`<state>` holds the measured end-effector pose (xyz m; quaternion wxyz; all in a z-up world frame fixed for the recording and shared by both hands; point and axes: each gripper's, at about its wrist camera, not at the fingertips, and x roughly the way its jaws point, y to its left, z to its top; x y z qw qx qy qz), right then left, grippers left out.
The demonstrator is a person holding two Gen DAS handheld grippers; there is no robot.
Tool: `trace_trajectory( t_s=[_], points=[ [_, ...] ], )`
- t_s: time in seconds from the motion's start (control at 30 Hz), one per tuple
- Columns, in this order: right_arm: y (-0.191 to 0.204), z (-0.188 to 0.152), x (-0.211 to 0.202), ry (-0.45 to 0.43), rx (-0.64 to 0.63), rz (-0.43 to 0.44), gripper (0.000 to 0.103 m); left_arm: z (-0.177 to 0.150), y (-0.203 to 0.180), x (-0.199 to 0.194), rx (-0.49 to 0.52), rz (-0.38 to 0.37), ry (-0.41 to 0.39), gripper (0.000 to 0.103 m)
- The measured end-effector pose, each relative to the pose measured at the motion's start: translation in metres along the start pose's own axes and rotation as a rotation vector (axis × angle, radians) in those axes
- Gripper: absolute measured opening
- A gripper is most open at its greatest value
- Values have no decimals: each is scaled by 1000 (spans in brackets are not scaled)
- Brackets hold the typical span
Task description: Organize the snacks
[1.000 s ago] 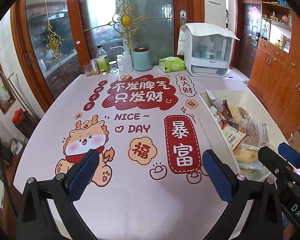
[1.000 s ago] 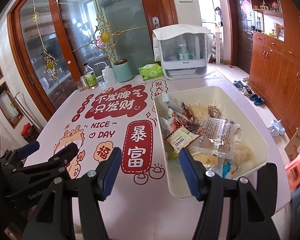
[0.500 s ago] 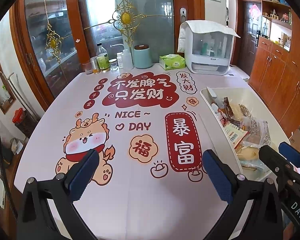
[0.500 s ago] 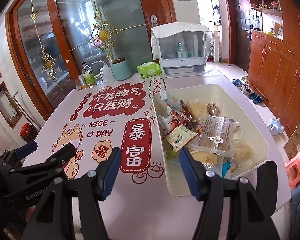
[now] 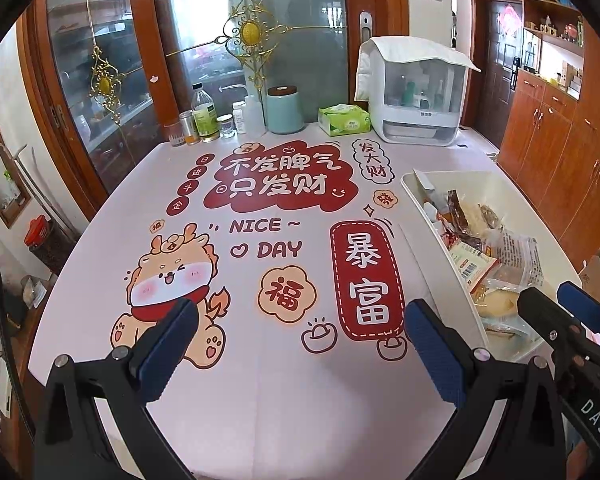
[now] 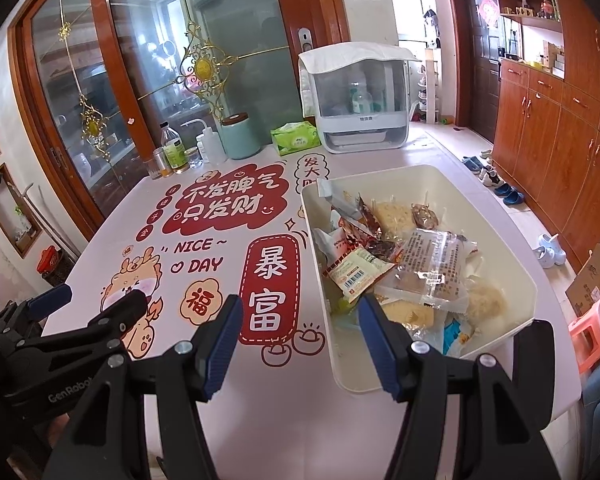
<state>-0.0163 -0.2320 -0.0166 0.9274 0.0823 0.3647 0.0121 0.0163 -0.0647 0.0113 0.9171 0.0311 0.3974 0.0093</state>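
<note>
Blue-padded black left gripper [image 5: 300, 344] hangs wide apart and empty over the pink printed tablecloth [image 5: 260, 380]. Rightward, the matching black right gripper [image 6: 300, 340] also gapes, holding nothing, above the near left corner of the cream plastic bin [image 6: 516, 272]. Inside lie heaped wrapped snack packets [image 6: 404, 264], perhaps a dozen; the pile hides some.

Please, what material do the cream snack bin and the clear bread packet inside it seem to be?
The cream rectangular snack bin looks like hard, smooth plastic: its rounded rim has a soft sheen. The clear printed bread packet looks like thin plastic film: it is crinkled, glossy and see-through.
</note>
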Motion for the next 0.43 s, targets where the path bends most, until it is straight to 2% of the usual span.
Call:
trace_trajectory(
  t_s=[0.43],
  points=[
    [3,-1,5,12,3,-7,61,-9,2,2,7,-2,13,102]
  ],
)
